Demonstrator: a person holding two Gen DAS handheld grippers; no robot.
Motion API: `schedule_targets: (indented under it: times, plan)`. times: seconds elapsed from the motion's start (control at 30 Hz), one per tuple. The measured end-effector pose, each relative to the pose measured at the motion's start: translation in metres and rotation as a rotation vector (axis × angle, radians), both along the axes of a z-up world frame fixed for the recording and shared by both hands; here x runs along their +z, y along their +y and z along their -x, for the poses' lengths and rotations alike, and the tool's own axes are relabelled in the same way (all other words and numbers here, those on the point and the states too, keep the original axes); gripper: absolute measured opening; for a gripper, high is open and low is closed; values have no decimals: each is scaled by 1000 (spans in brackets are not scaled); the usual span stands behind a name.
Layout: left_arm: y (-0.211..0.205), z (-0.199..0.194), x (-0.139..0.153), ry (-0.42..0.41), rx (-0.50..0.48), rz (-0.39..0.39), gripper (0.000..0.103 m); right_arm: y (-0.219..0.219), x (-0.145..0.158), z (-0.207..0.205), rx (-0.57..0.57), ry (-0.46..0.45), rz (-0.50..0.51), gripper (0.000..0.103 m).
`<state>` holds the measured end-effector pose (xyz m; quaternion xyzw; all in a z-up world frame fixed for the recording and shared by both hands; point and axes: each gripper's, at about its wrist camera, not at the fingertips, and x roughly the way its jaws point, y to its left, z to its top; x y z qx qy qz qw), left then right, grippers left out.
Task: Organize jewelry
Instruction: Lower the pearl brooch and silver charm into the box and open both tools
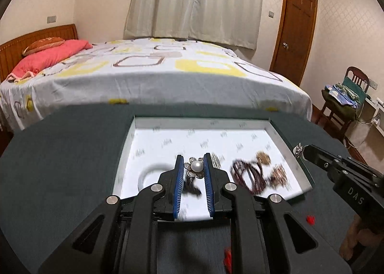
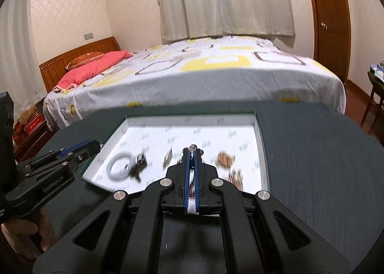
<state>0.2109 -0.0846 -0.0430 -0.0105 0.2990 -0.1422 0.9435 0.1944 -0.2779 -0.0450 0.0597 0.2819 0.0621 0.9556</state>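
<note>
Pearl brooch (image 1: 196, 166) held by left hand-held gripper (image 1: 194, 166); small ring (image 2: 192, 147) pinched by right hand-held gripper (image 2: 192, 151); placement in tray (image 1: 240, 125) judged next.

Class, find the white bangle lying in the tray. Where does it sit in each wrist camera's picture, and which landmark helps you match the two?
Left wrist view: the white bangle lies at the tray's near left, partly hidden behind the left gripper.
Right wrist view: the bangle lies left of centre, in full view, beside a dark blurred piece.
Shared landmark: the white patterned tray on the dark table.
</note>
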Motion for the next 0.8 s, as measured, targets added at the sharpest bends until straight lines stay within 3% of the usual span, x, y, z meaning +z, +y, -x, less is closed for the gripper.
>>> schedule_targets:
  times: [0.3, 0.57, 0.8]
  plan:
    - [4, -60, -12, 1, 50, -40, 18, 10, -9, -58, 5, -25, 30, 4]
    - [10, -98, -49, 120, 79, -69, 18, 9, -41, -99, -7, 84, 44, 4]
    - [11, -109, -58, 163, 90, -91, 18, 10, -56, -115, -23, 156, 69, 4]
